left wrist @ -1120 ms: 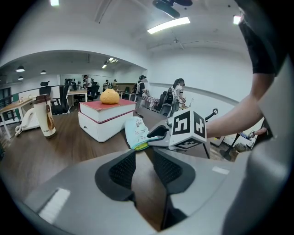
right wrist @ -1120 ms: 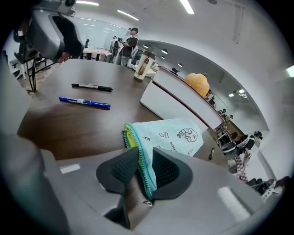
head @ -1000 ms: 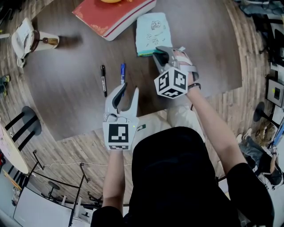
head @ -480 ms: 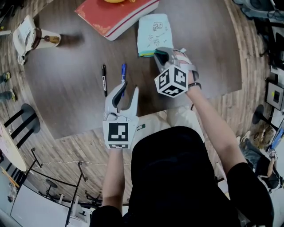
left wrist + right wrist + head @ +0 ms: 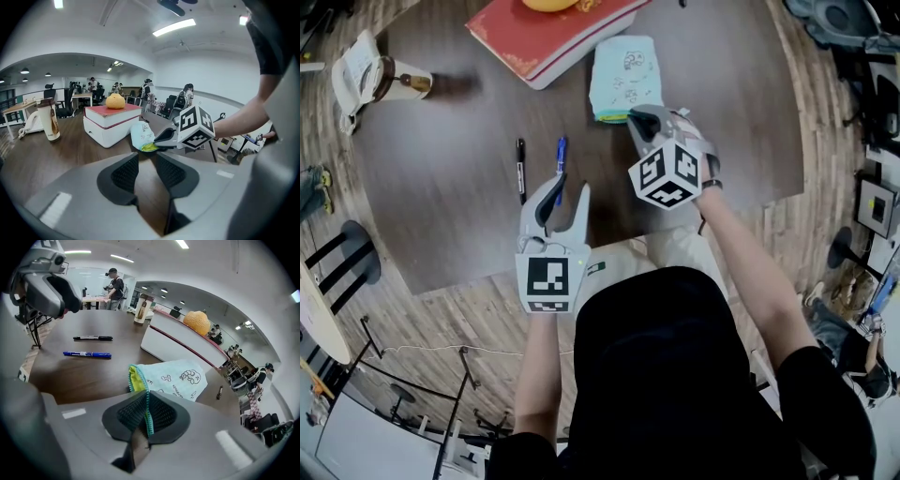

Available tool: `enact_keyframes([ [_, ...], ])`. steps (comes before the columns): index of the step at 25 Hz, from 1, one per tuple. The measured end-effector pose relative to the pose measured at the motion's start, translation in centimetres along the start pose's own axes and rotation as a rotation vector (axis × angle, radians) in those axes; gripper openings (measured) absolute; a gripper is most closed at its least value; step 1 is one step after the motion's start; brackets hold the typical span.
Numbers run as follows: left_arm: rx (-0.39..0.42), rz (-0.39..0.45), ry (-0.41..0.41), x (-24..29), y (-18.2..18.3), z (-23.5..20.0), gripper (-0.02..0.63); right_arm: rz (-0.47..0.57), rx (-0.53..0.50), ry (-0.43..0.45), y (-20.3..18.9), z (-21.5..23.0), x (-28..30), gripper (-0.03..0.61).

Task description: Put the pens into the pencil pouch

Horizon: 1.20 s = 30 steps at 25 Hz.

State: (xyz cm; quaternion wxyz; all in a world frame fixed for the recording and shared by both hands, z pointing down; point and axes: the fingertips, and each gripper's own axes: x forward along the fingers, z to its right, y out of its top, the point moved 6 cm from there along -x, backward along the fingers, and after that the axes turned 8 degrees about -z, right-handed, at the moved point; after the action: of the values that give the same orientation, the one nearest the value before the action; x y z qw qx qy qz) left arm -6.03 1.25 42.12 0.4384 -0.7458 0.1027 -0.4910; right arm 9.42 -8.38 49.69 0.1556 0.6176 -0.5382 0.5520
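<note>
Right gripper [image 5: 636, 116] is at the near edge of the pale blue fabric pencil pouch [image 5: 625, 75]. Its jaws have just been closing and now pinch the pouch's teal zipper edge between the pads. The pouch lies flat on the dark brown wooden table [image 5: 441, 216], its mouth slightly gaping with yellow lining visible. The black pen [image 5: 519, 169] and blue pen [image 5: 560, 155] lie side by side, apart, left of the pouch and outside it. Left gripper [image 5: 570, 192] hangs near-left of the pouch, close to the blue pen's near end. Its jaws are spread, with only tabletop between them. A red-and-white book [image 5: 548, 33] sits just beyond the pouch, far-left, with a round orange object [image 5: 548, 4] on top.
</note>
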Motion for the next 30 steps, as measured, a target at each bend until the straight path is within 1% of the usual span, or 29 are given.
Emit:
enact_keyframes([
  [15, 0.021, 0.057, 0.014, -0.8, 1.7, -0.6, 0.115, 0.032, 0.005, -0.092, 1.3, 2.0, -4.9, 0.025],
  [23, 0.03, 0.081, 0.021, -1.2, 2.6, -0.6, 0.115, 0.056, 0.039, -0.118, 2.6, 3.6, -7.3, 0.025],
  [30, 0.03, 0.088, 0.028, -1.4, 2.7, -0.6, 0.115, 0.067, 0.08, -0.13, 3.0, 4.4, -8.8, 0.025],
])
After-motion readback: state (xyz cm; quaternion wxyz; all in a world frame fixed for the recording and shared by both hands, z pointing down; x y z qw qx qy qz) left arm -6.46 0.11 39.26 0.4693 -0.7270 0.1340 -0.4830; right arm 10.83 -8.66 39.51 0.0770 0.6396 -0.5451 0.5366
